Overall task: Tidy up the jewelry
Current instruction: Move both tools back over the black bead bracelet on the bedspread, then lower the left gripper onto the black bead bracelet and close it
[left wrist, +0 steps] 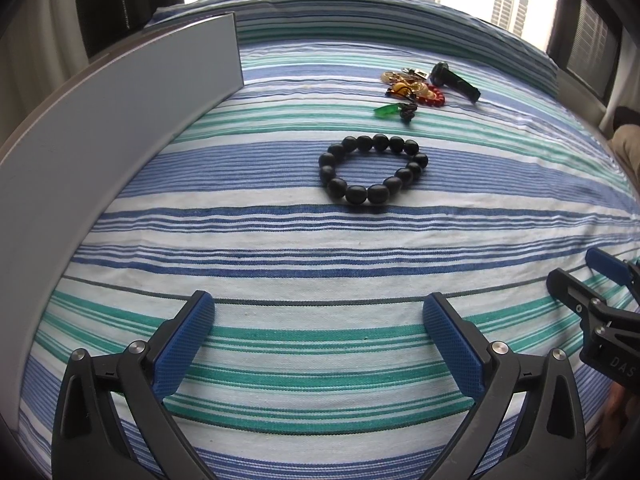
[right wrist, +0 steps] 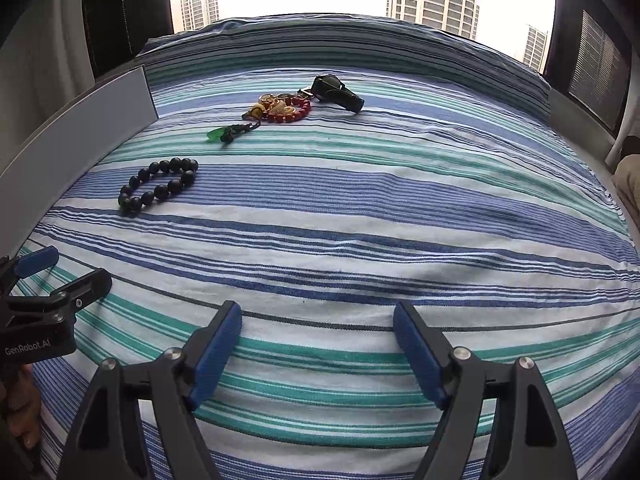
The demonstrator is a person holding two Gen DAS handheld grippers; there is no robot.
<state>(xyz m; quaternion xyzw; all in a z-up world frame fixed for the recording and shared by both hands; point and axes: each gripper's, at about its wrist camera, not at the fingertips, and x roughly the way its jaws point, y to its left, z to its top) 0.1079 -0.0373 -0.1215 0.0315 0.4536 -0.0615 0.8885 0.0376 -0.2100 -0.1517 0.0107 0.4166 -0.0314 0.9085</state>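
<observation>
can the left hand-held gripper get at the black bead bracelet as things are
Probably yes: the left hand-held gripper is open and empty, and only bare striped bedspread lies between it and the black bead bracelet, which lies apart from the jewelry pile.

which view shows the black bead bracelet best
The left wrist view: the black bead bracelet lies near the centre of the picture, straight ahead of the open left gripper, its ring of beads open and distinct. The right wrist view shows it too, but off to the left, smaller and flattened.
</observation>
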